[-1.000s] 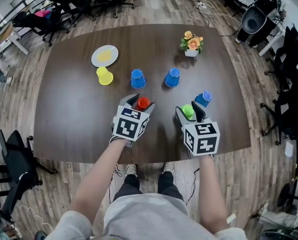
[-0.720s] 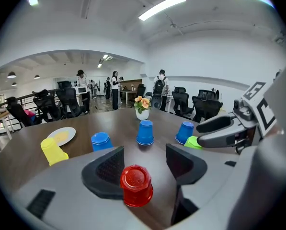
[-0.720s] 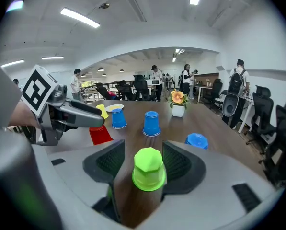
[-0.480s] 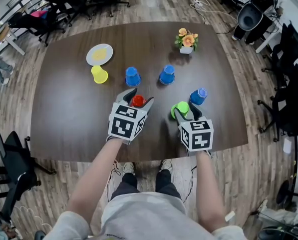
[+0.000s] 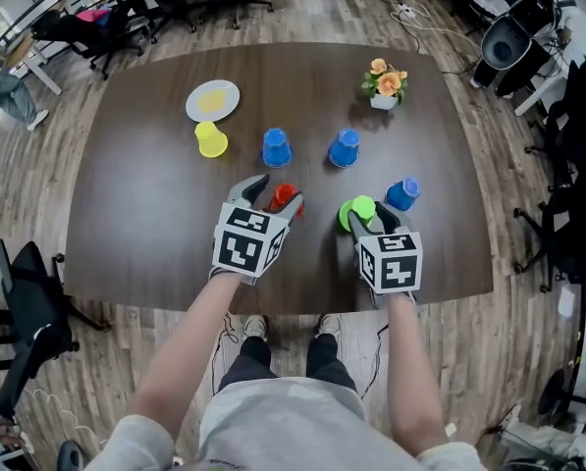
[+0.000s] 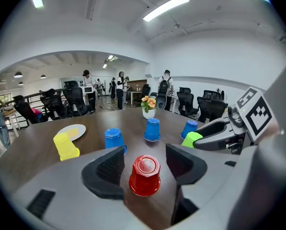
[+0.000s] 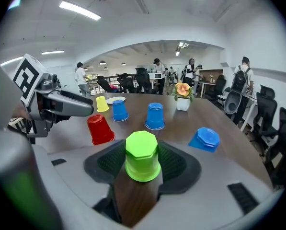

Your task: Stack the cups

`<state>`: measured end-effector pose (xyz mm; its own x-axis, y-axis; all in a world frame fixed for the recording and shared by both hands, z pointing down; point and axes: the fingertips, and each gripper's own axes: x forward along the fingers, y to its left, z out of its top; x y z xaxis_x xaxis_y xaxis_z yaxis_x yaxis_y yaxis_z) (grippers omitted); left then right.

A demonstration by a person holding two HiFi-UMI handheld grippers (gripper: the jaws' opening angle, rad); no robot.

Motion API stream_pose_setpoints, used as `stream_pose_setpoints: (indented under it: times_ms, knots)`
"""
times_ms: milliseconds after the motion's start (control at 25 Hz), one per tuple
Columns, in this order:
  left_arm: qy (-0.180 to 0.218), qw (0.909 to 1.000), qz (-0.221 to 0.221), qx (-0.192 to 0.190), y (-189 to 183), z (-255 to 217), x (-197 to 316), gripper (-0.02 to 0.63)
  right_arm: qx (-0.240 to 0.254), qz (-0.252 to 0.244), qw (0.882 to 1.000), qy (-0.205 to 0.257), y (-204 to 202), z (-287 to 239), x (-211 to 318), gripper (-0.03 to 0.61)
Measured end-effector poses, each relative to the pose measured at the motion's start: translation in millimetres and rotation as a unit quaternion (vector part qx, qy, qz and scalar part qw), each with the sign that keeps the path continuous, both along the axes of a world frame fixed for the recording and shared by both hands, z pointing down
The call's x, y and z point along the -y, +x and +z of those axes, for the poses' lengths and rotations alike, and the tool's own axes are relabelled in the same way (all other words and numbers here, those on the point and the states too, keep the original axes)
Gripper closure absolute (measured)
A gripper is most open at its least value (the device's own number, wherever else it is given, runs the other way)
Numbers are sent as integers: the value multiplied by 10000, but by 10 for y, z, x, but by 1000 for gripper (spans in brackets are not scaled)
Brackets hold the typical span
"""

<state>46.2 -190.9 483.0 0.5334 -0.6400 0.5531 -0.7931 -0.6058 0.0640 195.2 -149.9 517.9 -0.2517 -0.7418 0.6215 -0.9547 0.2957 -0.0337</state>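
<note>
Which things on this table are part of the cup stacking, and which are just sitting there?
Part of the job: red cup, green cup, yellow cup, left blue cup, middle blue cup, right blue cup.
Just lying about: plate, flower pot.

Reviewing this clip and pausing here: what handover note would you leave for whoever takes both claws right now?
Left claw: open, jaws either side of the red cup, not pressing on it.
Right claw: closed on the green cup.
Other cups: left blue cup, middle blue cup, right blue cup and yellow cup sit apart on the table, bases up; the yellow one is beside the plate.
Done: nothing stacked yet.
Left: all six cups to stack, probably green onto red first.
</note>
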Motion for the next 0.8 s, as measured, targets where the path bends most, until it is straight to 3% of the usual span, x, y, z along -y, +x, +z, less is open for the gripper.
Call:
stream_pose_setpoints:
  times_ms: [400, 800]
  knots:
    - [23, 9996, -266, -69, -303, -48, 15, 341, -31, -635, 9980, 57, -546, -9, 254, 360]
    - [2, 9991, -428, -41, -498, -20, 15, 341, -96, -888, 9960, 2, -766, 71, 343, 360]
